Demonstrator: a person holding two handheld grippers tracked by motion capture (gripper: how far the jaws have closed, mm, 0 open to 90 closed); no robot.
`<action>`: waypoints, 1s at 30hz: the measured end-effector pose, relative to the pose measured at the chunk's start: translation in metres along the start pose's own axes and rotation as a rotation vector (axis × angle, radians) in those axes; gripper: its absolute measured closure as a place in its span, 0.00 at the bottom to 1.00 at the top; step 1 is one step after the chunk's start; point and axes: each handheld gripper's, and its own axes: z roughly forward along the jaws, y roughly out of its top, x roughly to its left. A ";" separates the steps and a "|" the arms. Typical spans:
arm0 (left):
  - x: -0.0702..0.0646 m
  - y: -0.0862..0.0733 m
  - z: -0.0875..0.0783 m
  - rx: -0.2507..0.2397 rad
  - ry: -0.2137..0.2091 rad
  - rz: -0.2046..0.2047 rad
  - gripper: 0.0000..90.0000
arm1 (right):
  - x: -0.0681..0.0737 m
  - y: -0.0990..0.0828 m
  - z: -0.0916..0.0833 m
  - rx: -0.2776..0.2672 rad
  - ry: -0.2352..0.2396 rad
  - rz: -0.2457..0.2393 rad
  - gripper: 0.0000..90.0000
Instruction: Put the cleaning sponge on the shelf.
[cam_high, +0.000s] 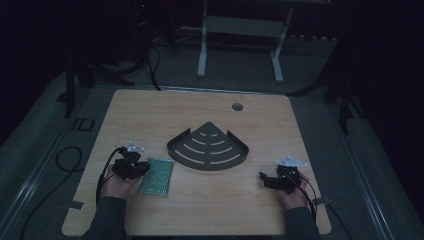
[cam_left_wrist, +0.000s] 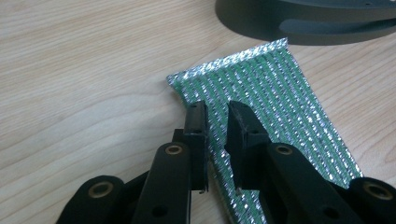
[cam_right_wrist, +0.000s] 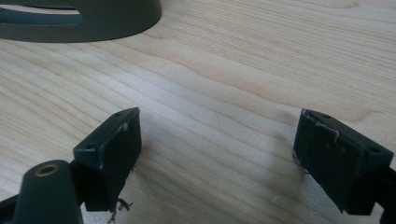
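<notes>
Your left tool (cam_left_wrist: 217, 122) sits over the green foil packet (cam_left_wrist: 266, 107), jaws parted a little with the packet's near edge between them; whether the pads touch the foil is hard to say from this angle, but they don't look clamped. The packet lies flat on the desk (cam_high: 150, 115) toward the near left corner, just beside the dark slotted corner tray (cam_high: 209, 147) at the desk's middle. Your right tool (cam_right_wrist: 217, 144) stands wide open over bare wood near the right edge, nothing between its jaws.
</notes>
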 end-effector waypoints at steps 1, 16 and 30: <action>0.001 -0.001 -0.001 0.003 -0.003 -0.004 0.86 | 0.000 0.000 0.000 0.000 0.000 0.000 0.16; 0.005 -0.007 0.000 0.061 -0.051 -0.081 0.78 | 0.000 0.000 0.000 0.000 0.000 -0.001 0.16; 0.009 0.002 0.008 0.096 -0.070 -0.112 0.77 | 0.000 0.000 0.000 0.001 0.000 -0.001 0.16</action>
